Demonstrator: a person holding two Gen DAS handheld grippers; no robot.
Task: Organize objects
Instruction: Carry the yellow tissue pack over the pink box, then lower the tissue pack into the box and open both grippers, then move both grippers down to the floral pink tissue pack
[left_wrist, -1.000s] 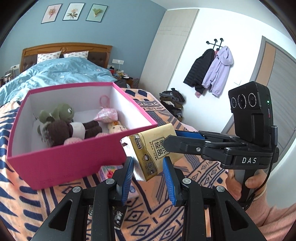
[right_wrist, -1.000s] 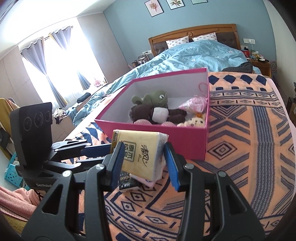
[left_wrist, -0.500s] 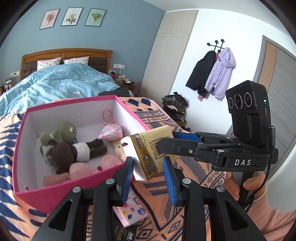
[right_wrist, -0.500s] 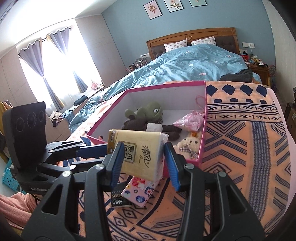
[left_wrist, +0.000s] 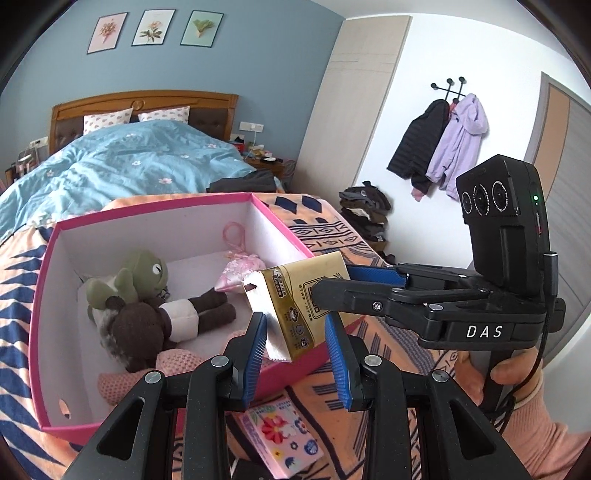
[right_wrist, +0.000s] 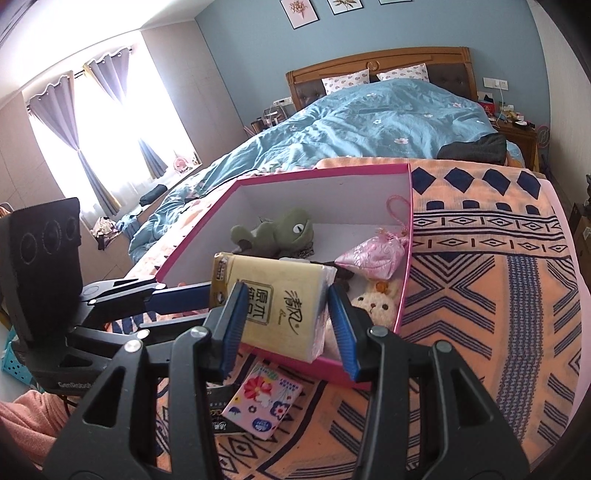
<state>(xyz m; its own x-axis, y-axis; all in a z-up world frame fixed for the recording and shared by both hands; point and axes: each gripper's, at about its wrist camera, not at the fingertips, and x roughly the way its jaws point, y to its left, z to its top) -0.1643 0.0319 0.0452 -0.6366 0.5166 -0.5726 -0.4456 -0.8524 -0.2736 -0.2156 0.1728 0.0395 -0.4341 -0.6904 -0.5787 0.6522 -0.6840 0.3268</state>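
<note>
The right gripper (right_wrist: 286, 325) grasps the yellow tissue pack (right_wrist: 275, 301) above the near edge of the pink box (right_wrist: 317, 175). The left gripper (left_wrist: 295, 347) is released, fingers apart, beside the pack.

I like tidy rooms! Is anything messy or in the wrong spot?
Two flat packets, a flowery packet and a dark packet, lie on the blanket outside the pink box, partly overlapping.

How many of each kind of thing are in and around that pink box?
Plush toys: 4 (green frog, brown doll, pink knitted toy, cream bunny)
Pouches: 1 (pink pouch)
Tissue packs: 3 (yellow pack, floral pack, black pack)
Total: 8
</note>
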